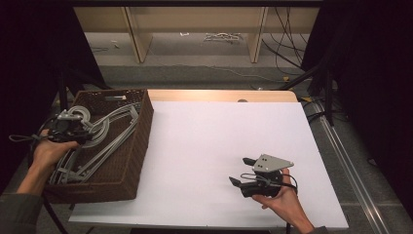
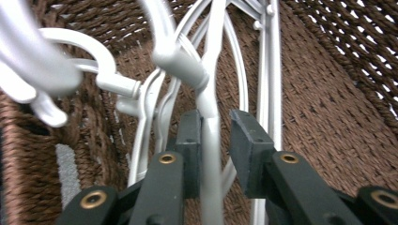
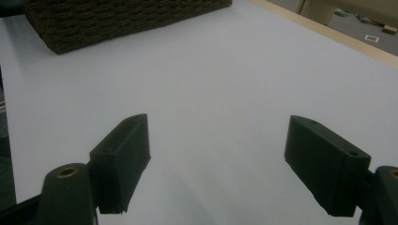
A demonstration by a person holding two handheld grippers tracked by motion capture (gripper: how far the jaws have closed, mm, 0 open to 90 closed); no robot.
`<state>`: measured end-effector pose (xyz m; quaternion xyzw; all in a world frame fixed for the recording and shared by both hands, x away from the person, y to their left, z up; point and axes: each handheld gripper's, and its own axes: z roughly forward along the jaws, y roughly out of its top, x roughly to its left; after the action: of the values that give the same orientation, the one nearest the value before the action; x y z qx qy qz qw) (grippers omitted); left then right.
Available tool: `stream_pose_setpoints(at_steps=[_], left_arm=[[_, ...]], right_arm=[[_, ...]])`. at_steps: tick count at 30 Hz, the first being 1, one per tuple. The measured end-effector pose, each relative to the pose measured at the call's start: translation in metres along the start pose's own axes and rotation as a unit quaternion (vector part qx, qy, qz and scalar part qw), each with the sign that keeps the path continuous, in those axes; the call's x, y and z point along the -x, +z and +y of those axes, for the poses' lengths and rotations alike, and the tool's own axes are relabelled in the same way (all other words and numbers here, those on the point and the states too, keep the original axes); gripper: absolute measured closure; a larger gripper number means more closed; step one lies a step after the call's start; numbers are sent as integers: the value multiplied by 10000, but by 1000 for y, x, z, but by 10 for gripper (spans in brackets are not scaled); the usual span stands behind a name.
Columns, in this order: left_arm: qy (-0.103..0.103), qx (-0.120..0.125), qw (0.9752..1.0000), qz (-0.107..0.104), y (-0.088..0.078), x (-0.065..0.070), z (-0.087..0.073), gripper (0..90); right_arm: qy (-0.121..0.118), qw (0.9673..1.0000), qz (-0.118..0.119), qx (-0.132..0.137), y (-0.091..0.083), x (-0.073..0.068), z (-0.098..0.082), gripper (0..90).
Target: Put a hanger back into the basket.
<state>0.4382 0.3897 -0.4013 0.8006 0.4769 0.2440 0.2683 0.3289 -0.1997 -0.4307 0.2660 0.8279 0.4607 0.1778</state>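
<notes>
Reaching into the basket (image 1: 131, 161), the left gripper (image 2: 213, 133) has its jaws astride the neck of a white hanger (image 2: 209, 93), just under the hook's collar. One pad touches the stem; the other stands a little off it, so the jaws are part-closed around the neck and not yet pinching. In the high view the left gripper (image 1: 73, 129) sits over the basket's left side, where several hangers (image 1: 104, 134) lie heaped and crossed.

Over on the right, the right gripper (image 3: 230, 164) hangs above the bare white table (image 3: 225, 70), jaws spread wide, holding nothing. The high view puts the right gripper (image 1: 243, 175) well apart from the basket, near the front edge.

These hangers look like smooth, moulded plastic: light, fairly stiff, thin rods with rounded hooks. Slippery, probably, and prone to snagging, since hooks and arms interlock in that pile. The neck is a fair hold, thick enough for the pads and close to balance, though a tangled neighbour could ride up with it.

Basket walls are dark brown woven wicker, rough and ridged, rectangular, open-topped. Table surface is matt white with a pale wood edge beyond.
</notes>
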Motion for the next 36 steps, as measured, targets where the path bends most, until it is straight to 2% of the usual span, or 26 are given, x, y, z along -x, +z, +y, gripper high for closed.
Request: stream_pose_setpoints(at_steps=[1,2,4,6,7,10,11,15,19,21,22,26,30,36], left_arm=[[-227,-75,9997,79,-3,3,-1,706],[-119,-46,9999,81,-3,0,-1,696],[-166,18,9998,68,-4,1,-2,677],[-305,49,9994,168,-7,2,-2,639],[-431,96,9988,215,-8,4,-2,603],[-640,268,9971,329,-15,5,-1,508],[-582,260,9975,314,-19,5,-1,492],[-783,432,9955,317,-29,10,1,401],[-761,779,9936,308,-46,19,5,379],[-776,1127,9904,196,-54,28,7,372],[-818,1229,9890,132,-58,34,8,372],[-735,1626,9839,-125,-72,54,13,342],[-655,1839,9802,-326,-78,69,17,306],[-713,2173,9695,-877,-82,92,20,277]], right_arm=[[-2,10000,-3,-1,0,0,0,236],[1,10000,-2,-2,0,0,0,236],[1,10000,1,0,0,0,0,236],[-1,10000,-9,19,1,0,0,236],[-2,10000,-4,-10,0,0,0,236],[-1,10000,-7,-2,0,0,0,236],[1,10000,-19,43,1,0,0,236],[3,10000,-7,26,0,0,0,236],[32,10000,-13,40,0,-1,1,236],[19,9999,-46,111,0,-1,1,234],[29,10000,-27,68,-1,-1,1,232],[7,10000,-28,63,0,-2,1,225],[-10,9999,-41,105,0,-2,2,225],[-9,9998,-82,157,0,-2,2,218]])
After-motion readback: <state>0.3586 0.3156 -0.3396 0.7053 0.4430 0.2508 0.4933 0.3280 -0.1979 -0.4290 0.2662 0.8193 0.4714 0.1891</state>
